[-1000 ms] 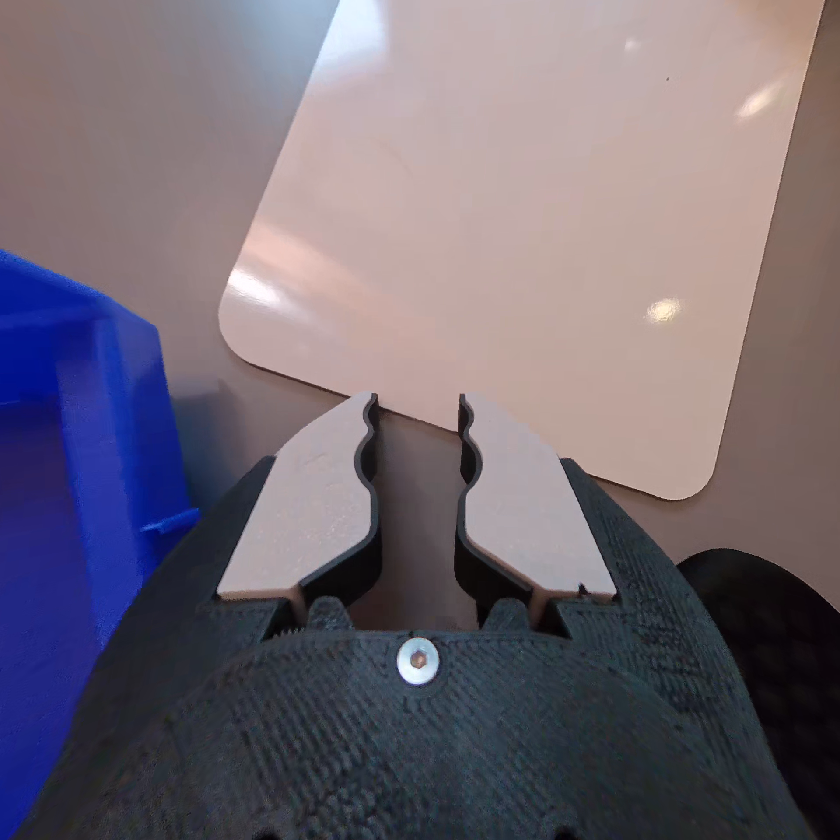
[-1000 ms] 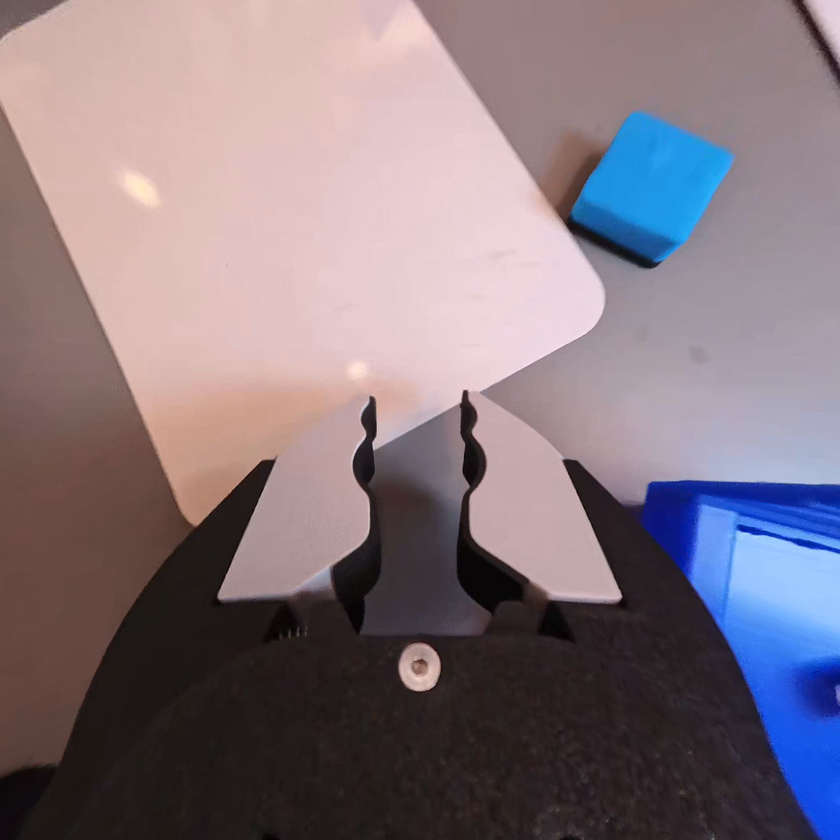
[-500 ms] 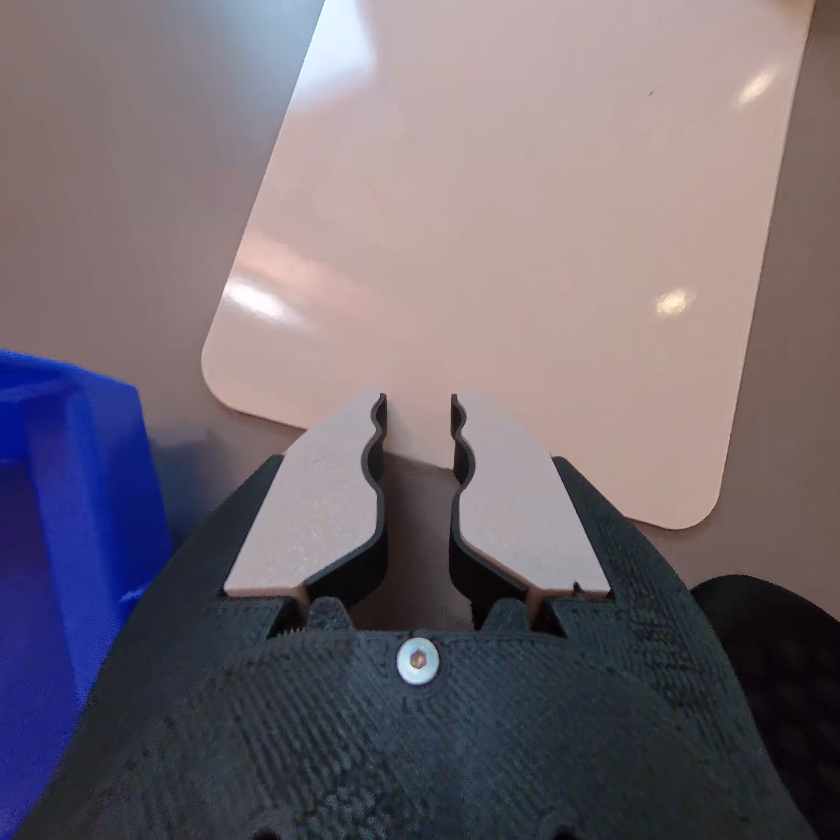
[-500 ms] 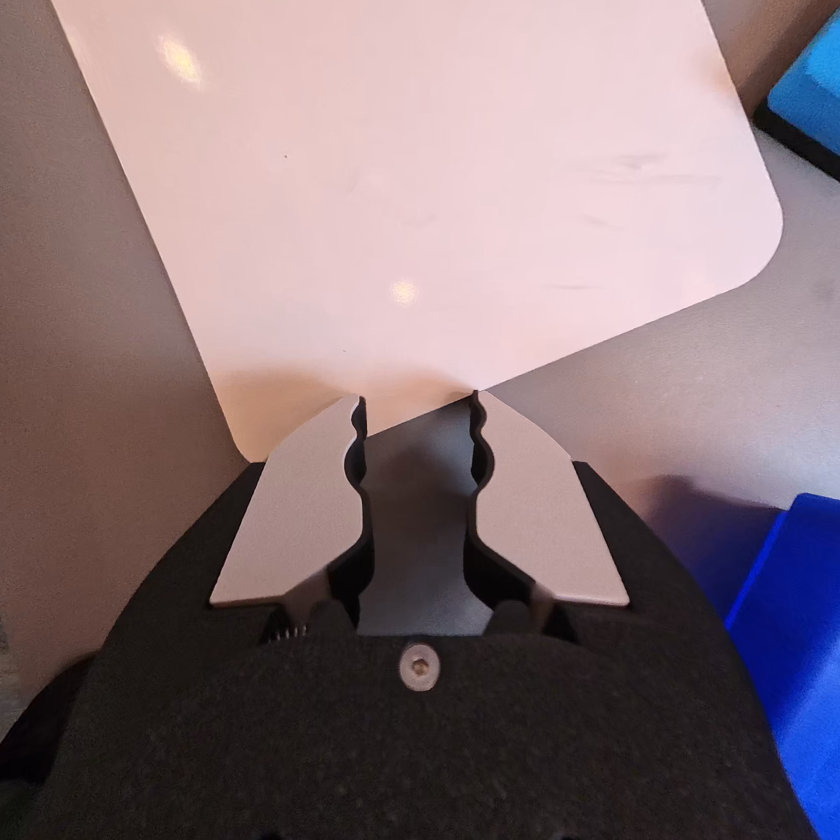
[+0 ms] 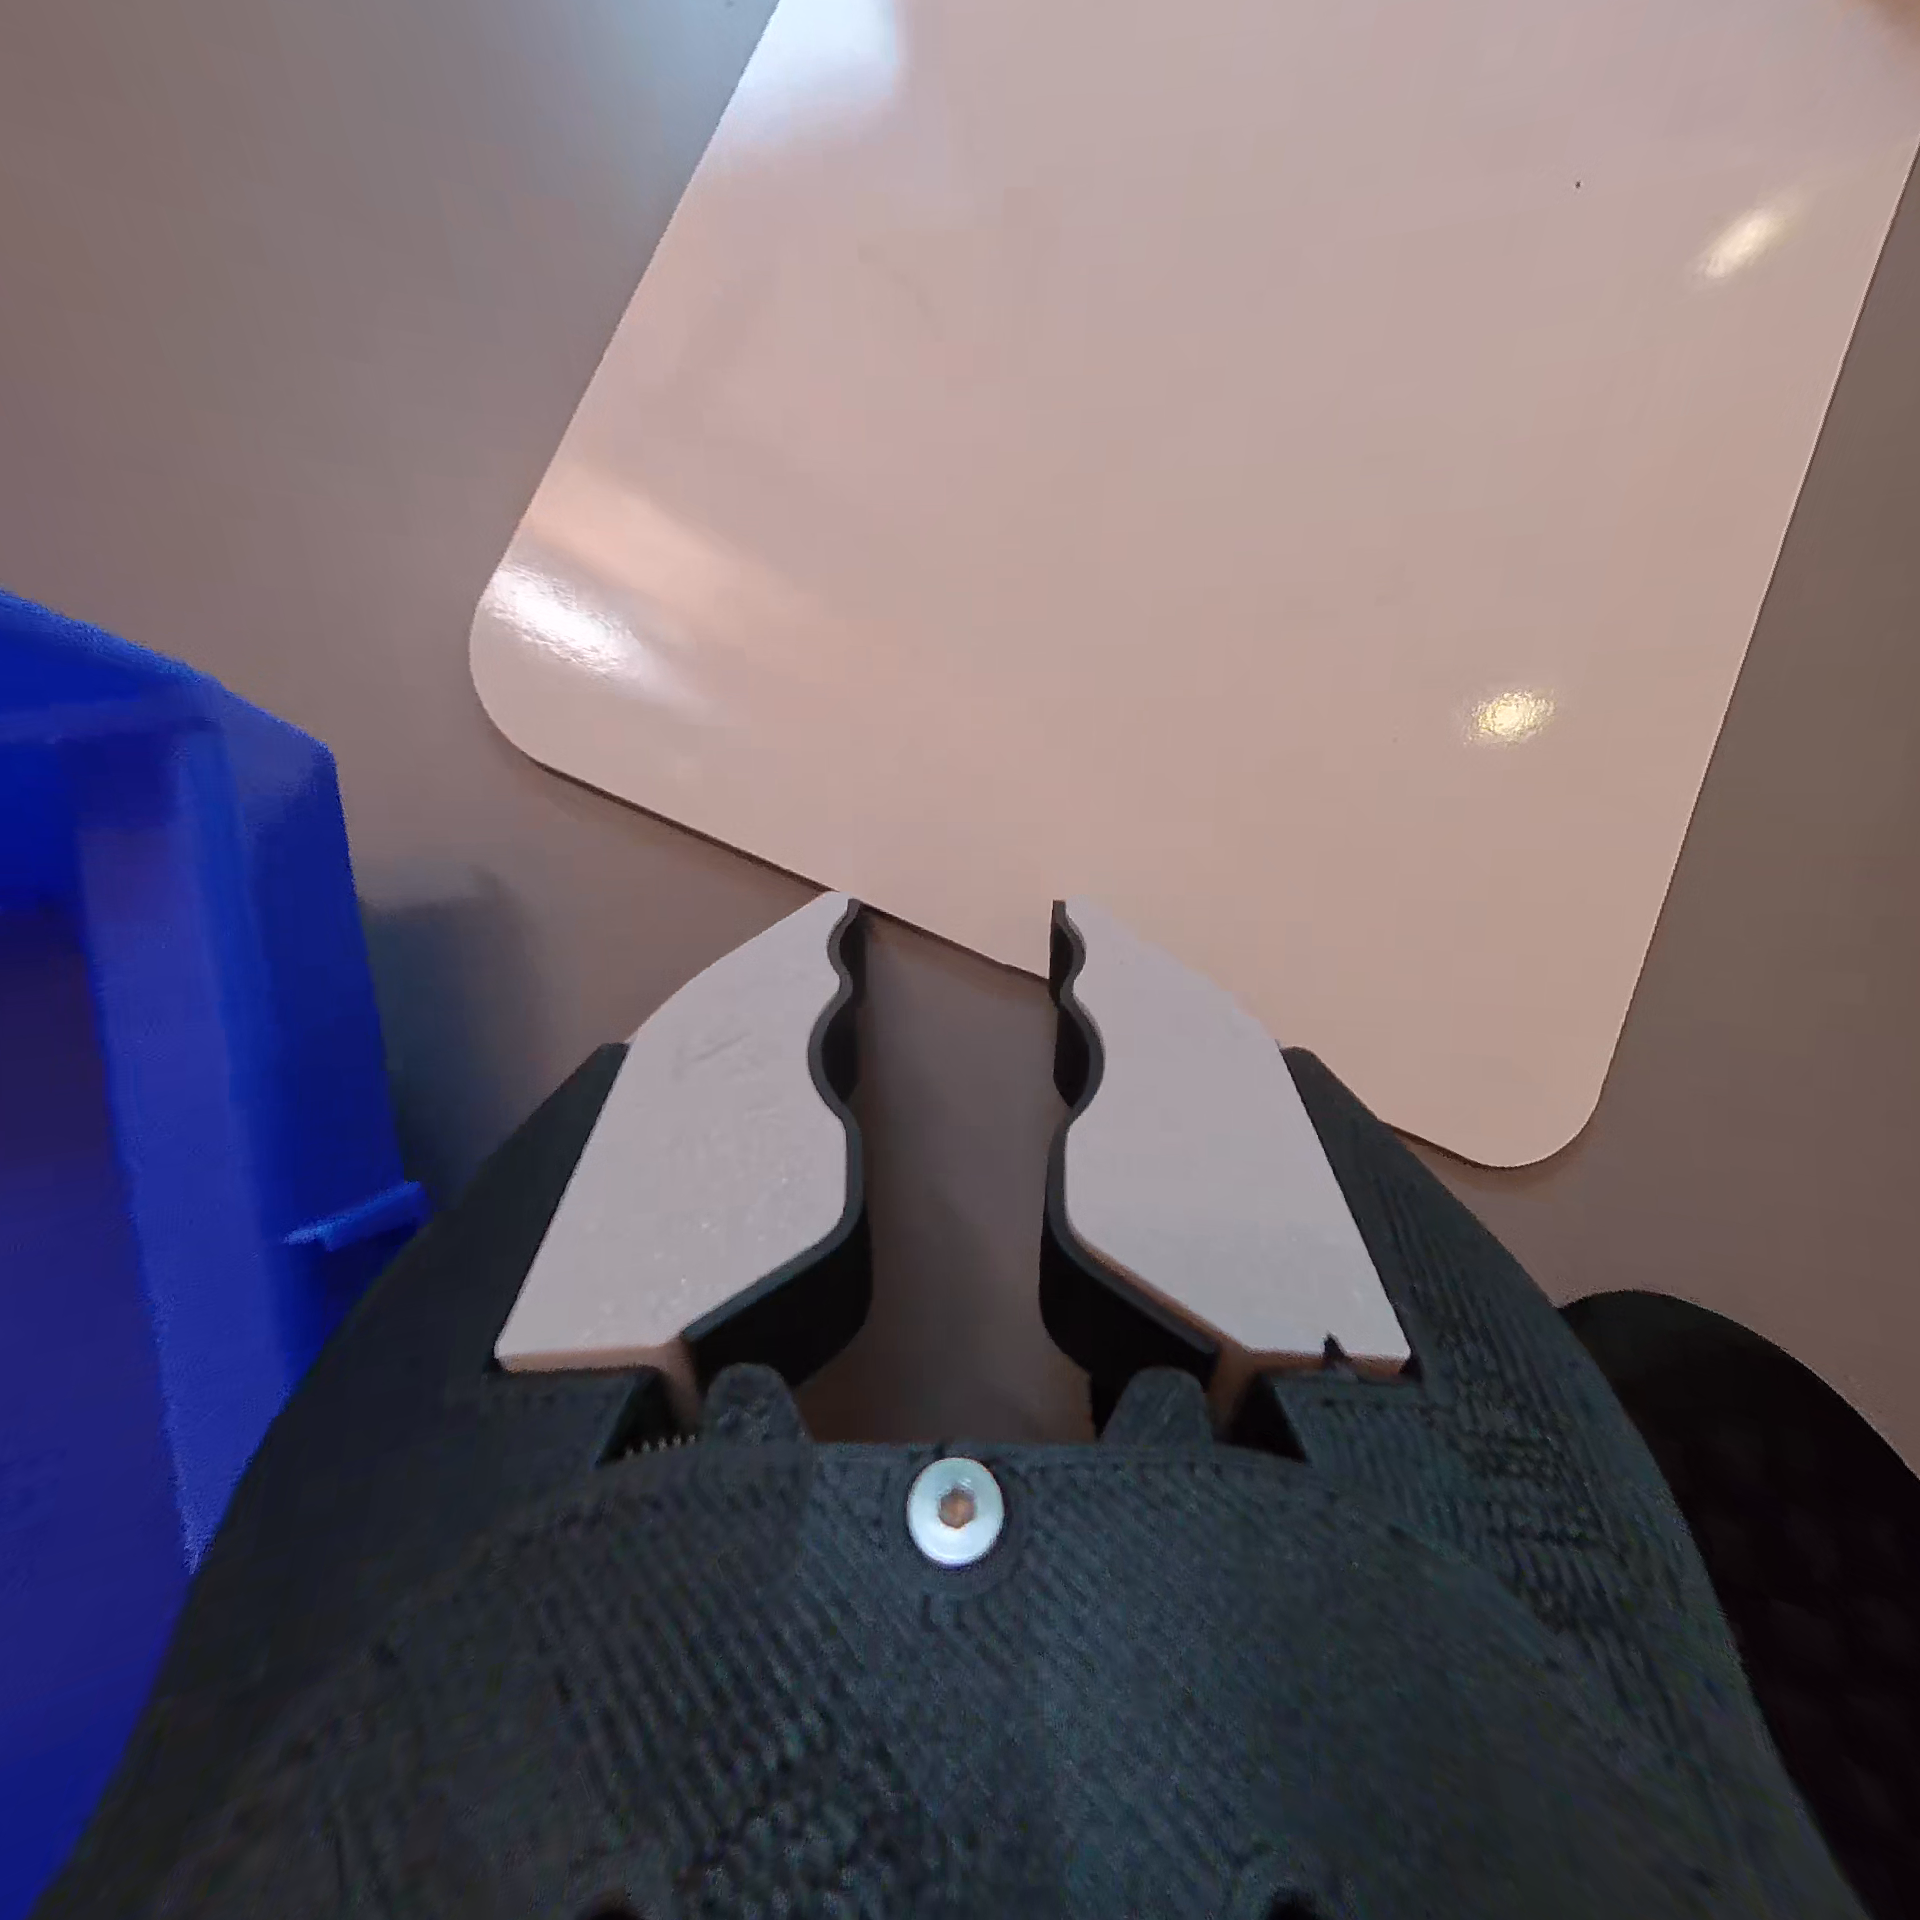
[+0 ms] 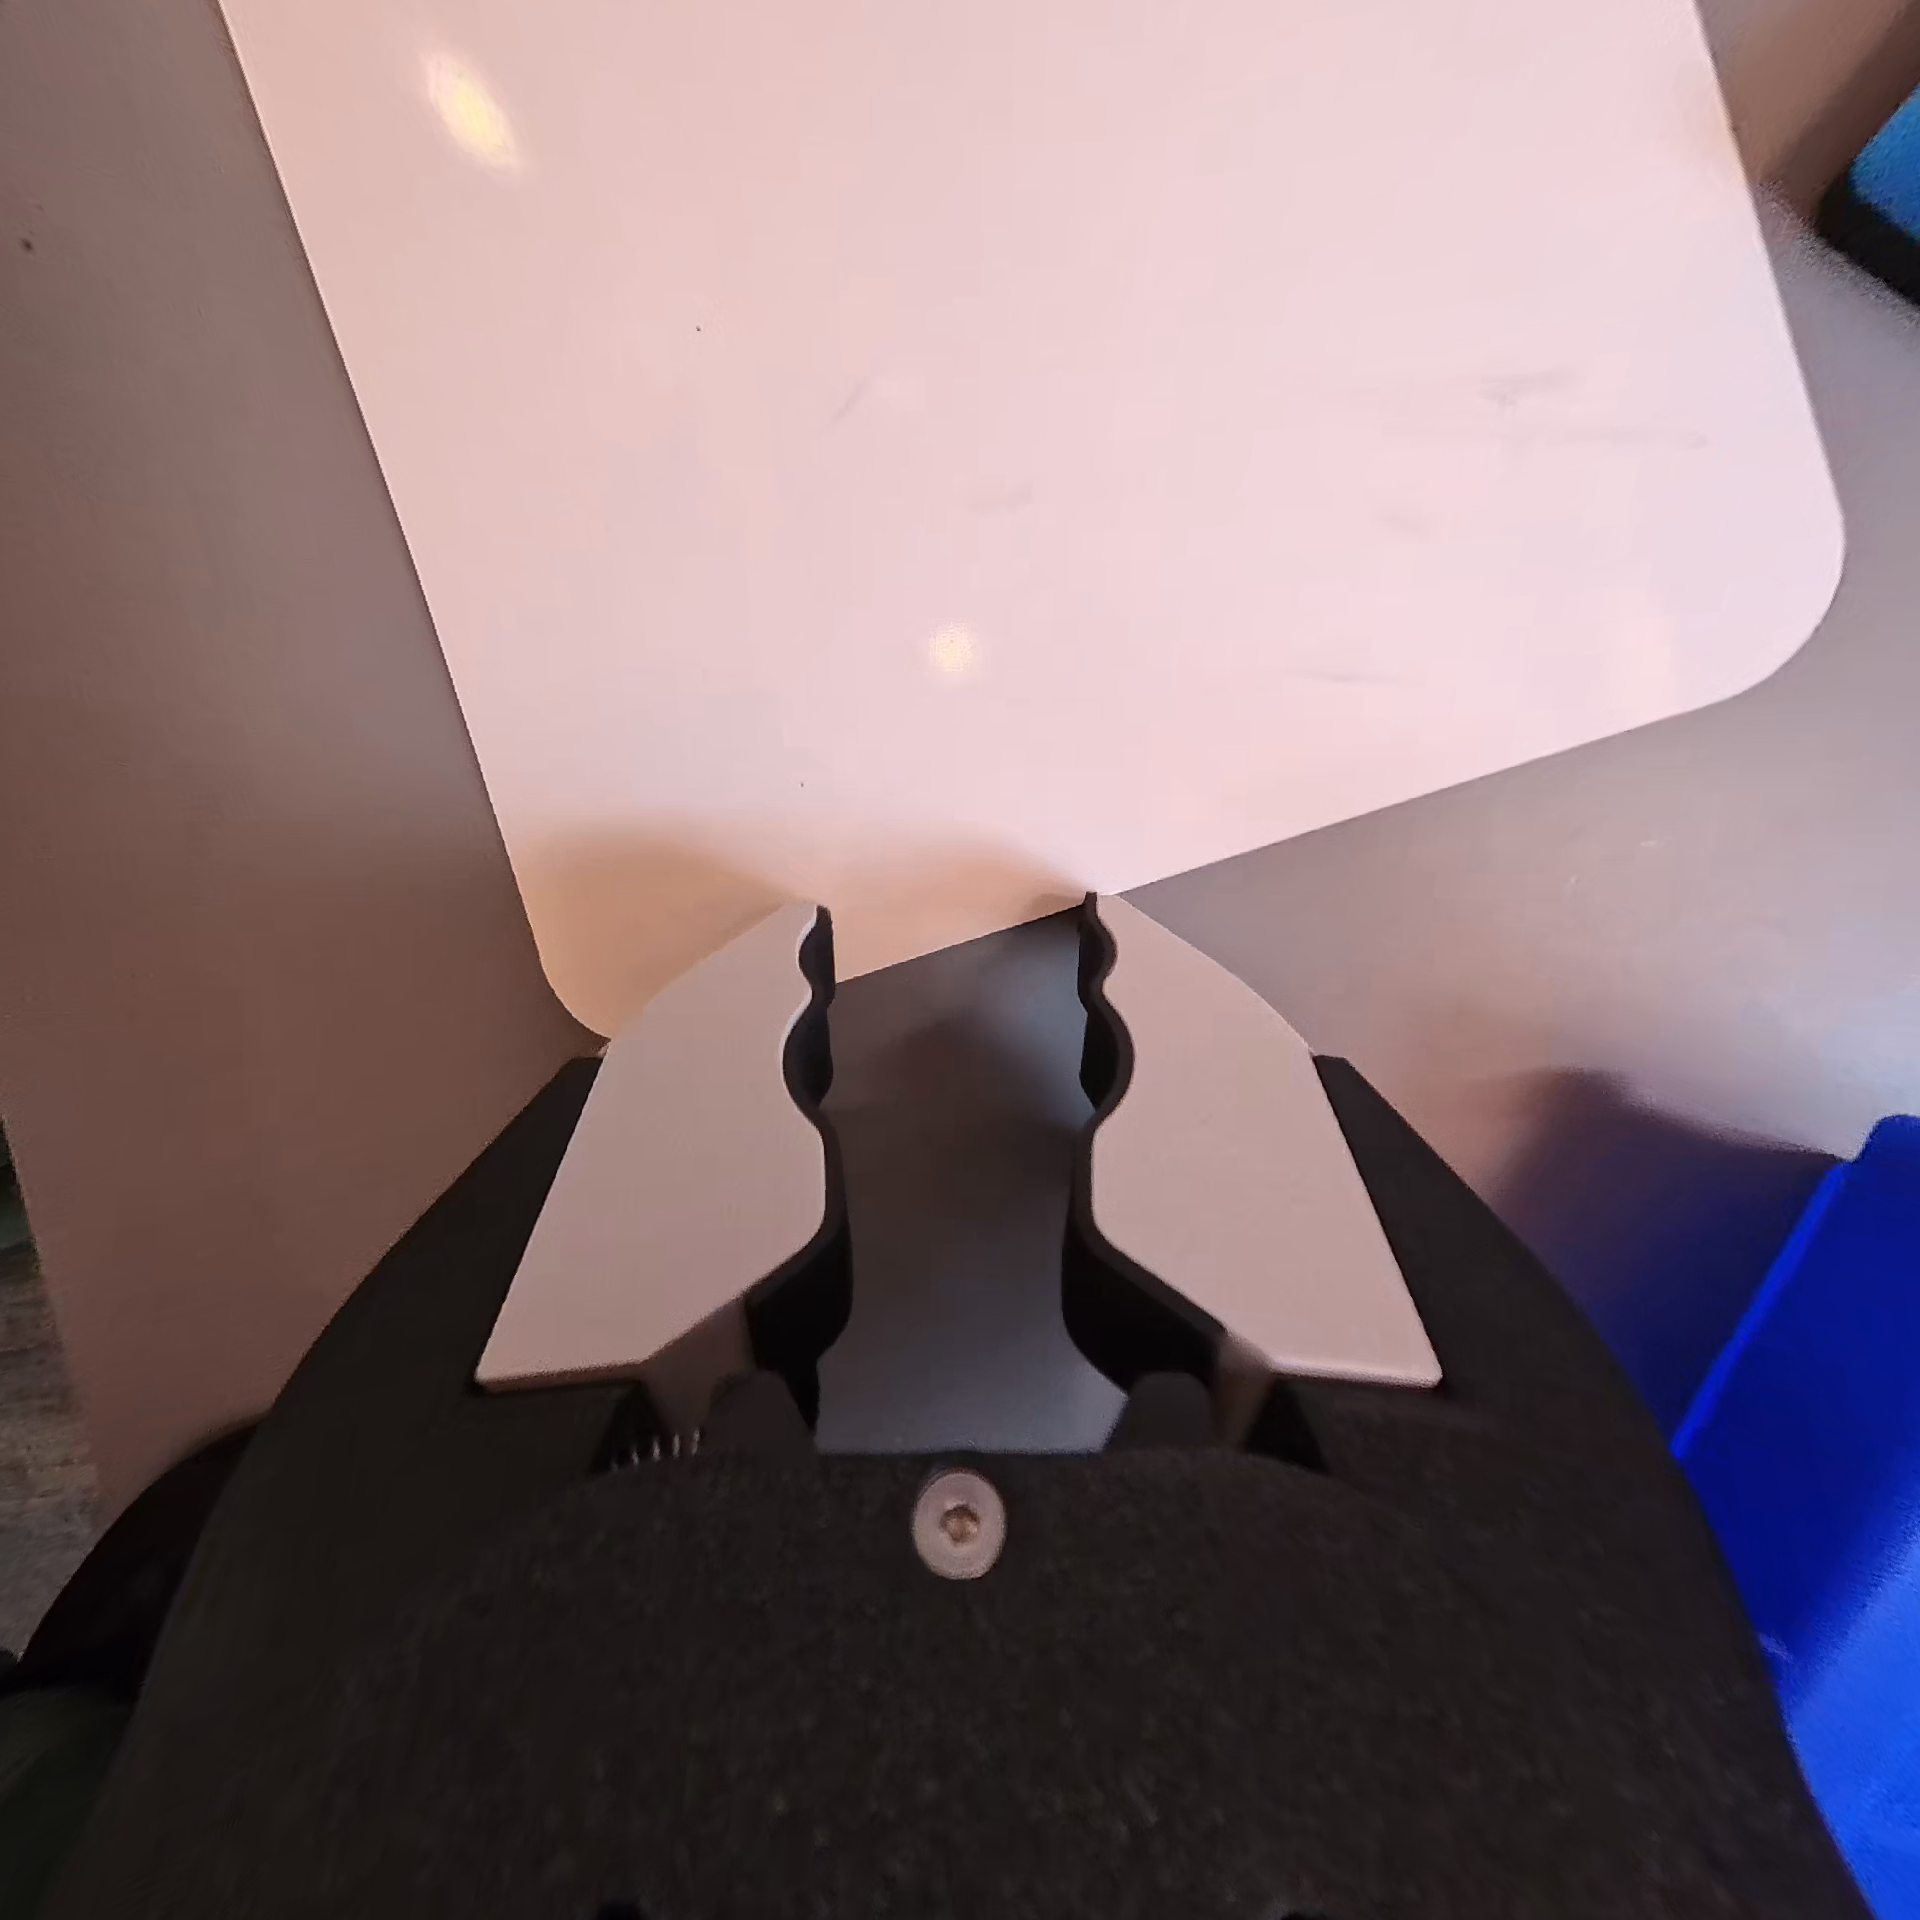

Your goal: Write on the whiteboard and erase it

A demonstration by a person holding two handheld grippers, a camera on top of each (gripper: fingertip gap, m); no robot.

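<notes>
Beside whiteboard (image 5: 1195,499), blue bin (image 5: 156,1039)

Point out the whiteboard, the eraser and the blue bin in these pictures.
whiteboard (image 6: 935,416): right wrist view, on its bare glossy face.
eraser (image 6: 1886,177): right wrist view, on the blue top, cut off by the right edge.
blue bin (image 5: 156,1039): left wrist view, on its outer wall.

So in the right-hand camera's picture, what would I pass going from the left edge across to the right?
Grey table → white whiteboard, with the right gripper open below it → blue eraser at the top right edge and the blue bin at the lower right.
</notes>
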